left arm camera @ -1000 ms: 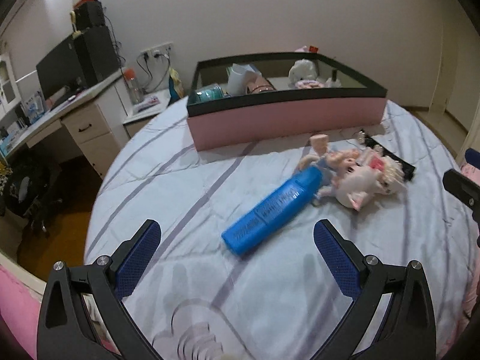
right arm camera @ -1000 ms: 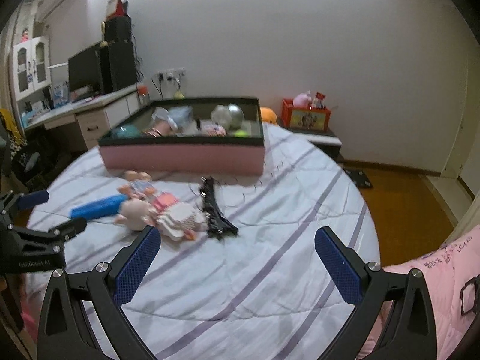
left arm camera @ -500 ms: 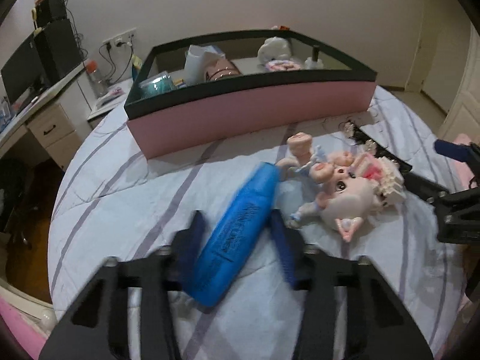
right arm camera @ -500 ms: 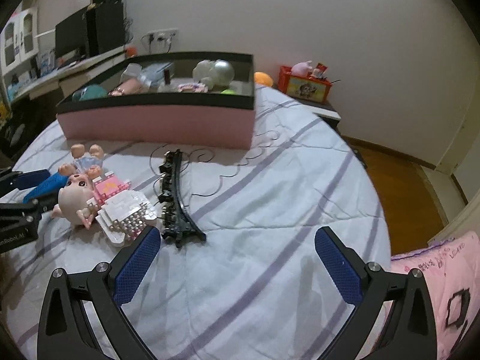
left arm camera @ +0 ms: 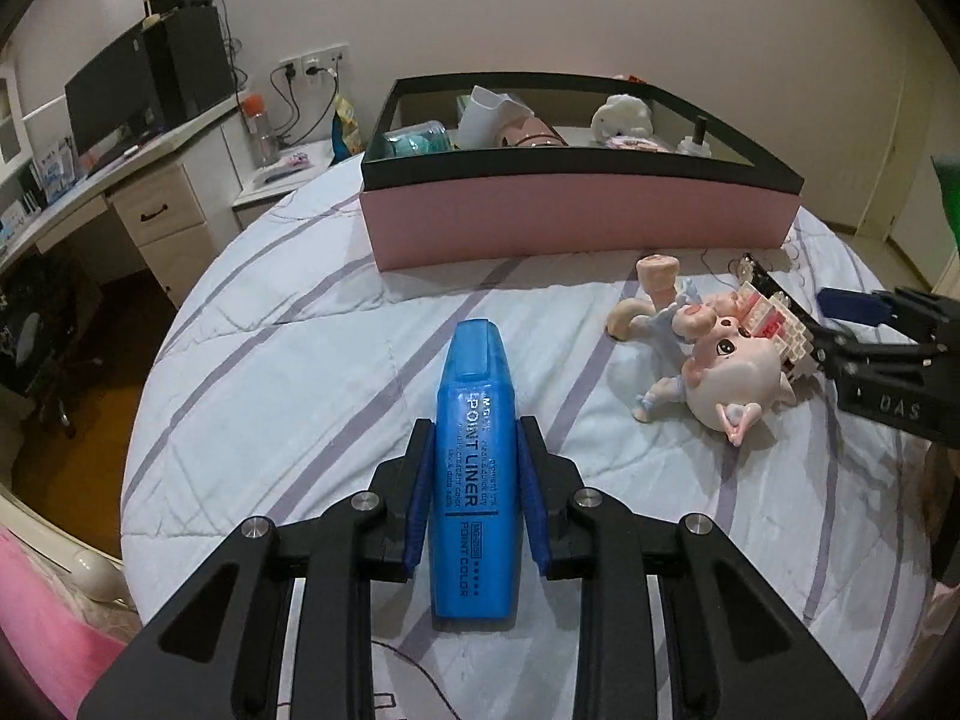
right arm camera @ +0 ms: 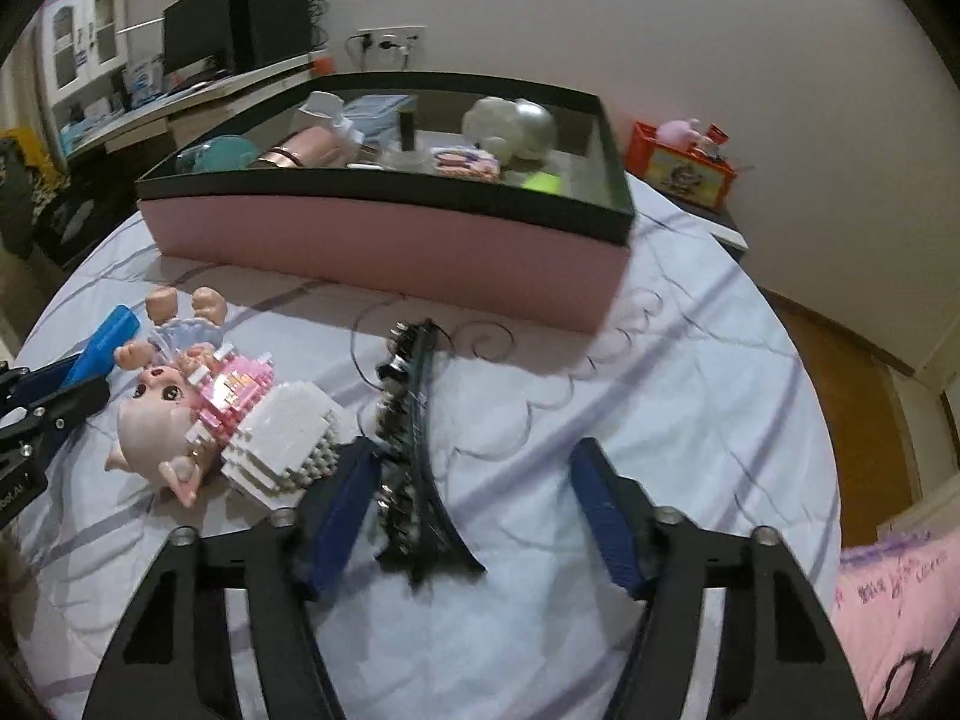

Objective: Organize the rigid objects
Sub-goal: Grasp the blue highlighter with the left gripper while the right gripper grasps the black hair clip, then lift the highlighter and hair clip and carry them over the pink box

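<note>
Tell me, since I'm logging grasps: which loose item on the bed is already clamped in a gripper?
The blue highlighter, squeezed by the left gripper. The doll, block model and black hair clip lie ungripped.

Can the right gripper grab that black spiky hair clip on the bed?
Probably yes. The right gripper has just been closing, with the hair clip lying between its jaws, nothing covering it. The white block toy sits close beside one jaw.

Marker point(left arm camera: 477, 468) lies before the box point(left arm camera: 576, 228); doll point(left arm camera: 714, 348) to its right; bed point(left arm camera: 300, 372) beneath.
</note>
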A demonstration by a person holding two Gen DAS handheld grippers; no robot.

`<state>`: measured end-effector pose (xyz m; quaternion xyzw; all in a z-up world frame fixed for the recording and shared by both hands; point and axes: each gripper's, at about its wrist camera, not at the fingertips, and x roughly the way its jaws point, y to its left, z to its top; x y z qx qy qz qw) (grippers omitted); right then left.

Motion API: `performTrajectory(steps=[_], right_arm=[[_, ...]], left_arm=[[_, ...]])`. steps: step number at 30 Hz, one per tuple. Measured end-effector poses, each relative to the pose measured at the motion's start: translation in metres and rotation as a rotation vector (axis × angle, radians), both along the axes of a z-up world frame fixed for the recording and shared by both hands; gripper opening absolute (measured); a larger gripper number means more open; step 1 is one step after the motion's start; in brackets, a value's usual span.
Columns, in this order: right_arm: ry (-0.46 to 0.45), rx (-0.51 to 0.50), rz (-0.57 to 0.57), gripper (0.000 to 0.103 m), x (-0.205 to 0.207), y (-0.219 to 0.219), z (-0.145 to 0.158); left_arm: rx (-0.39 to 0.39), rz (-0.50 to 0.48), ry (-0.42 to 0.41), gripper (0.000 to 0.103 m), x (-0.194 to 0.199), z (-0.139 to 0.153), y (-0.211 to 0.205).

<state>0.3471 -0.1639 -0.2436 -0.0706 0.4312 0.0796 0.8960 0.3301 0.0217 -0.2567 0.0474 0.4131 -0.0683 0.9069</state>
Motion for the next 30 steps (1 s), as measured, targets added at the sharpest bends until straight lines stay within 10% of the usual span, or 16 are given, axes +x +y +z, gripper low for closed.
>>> performTrajectory(steps=[4, 17, 30], right_arm=[[-0.004, 0.034, 0.045, 0.019, 0.001, 0.004, 0.002], [-0.115, 0.175, -0.032, 0.019, -0.031, -0.011, 0.021], [-0.322, 0.226, 0.003, 0.019, -0.078, 0.018, 0.078]], left_arm=[[-0.018, -0.001, 0.001, 0.027, 0.001, -0.001, 0.002], [-0.088, 0.016, -0.03, 0.027, -0.007, 0.006, 0.013], [-0.13, 0.032, -0.287, 0.027, -0.044, 0.085, -0.007]])
